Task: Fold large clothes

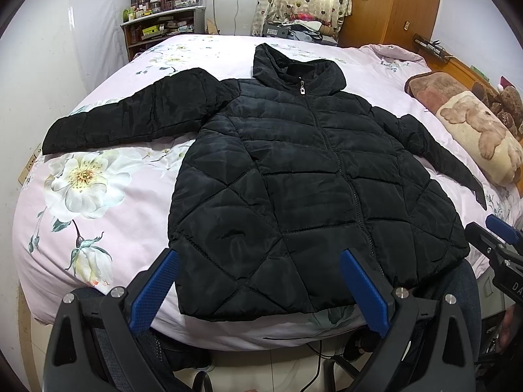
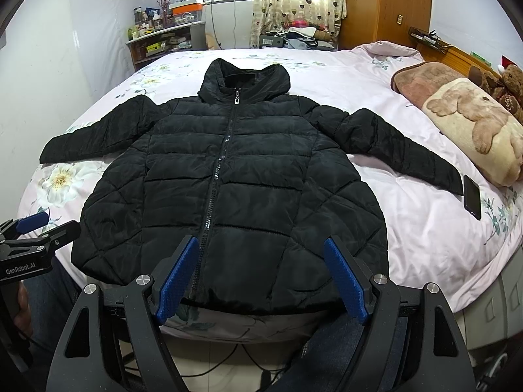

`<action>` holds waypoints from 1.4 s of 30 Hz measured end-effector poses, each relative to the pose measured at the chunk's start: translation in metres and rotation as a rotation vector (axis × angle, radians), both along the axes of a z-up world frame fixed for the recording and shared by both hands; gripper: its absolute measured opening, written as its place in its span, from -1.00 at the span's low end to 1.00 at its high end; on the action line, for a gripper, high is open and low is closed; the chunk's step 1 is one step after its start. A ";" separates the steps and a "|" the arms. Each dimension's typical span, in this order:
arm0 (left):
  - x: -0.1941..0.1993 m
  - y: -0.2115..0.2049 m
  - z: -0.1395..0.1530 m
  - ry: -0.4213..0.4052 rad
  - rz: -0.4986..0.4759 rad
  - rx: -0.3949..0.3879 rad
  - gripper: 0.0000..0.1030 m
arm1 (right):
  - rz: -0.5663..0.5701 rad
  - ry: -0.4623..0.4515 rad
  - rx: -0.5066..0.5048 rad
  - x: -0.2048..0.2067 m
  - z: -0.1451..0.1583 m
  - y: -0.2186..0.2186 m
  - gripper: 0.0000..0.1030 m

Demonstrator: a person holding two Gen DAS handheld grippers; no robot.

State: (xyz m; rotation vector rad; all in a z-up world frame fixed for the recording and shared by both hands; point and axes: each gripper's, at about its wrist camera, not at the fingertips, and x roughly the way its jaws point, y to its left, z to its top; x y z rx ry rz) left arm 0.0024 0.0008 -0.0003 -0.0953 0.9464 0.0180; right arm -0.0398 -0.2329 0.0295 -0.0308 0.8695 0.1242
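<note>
A black quilted hooded jacket (image 1: pixel 304 176) (image 2: pixel 235 176) lies flat and zipped on the pink floral bed, both sleeves spread out sideways, hood toward the far side. My left gripper (image 1: pixel 260 261) hovers open over the jacket's near hem, left of the zipper, its blue pads wide apart and holding nothing. Just above the hem near the zipper's bottom end, my right gripper (image 2: pixel 261 248) also stands open and holds nothing. Each gripper shows at the edge of the other's view: the right gripper (image 1: pixel 500 232), the left gripper (image 2: pixel 36 225).
The bed (image 1: pixel 98 222) (image 2: pixel 425 228) has a brown and cream bear blanket (image 2: pixel 470 124) along the right side and a black phone (image 2: pixel 472 197) beside the right sleeve cuff. A cluttered shelf (image 1: pixel 157 29) and a wooden wardrobe (image 2: pixel 389 6) stand behind. A person's jeans-clad legs (image 2: pixel 327 343) are at the near edge.
</note>
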 end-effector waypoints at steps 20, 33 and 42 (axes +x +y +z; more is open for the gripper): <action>0.010 0.002 -0.005 -0.004 -0.007 0.025 0.94 | 0.027 0.004 0.025 0.008 -0.003 0.004 0.53; 0.070 0.041 -0.020 -0.011 0.056 0.052 0.94 | 0.110 0.022 0.036 0.072 -0.011 0.027 0.53; 0.123 0.115 -0.034 -0.023 0.204 0.045 0.94 | 0.186 0.019 0.017 0.138 -0.022 0.067 0.53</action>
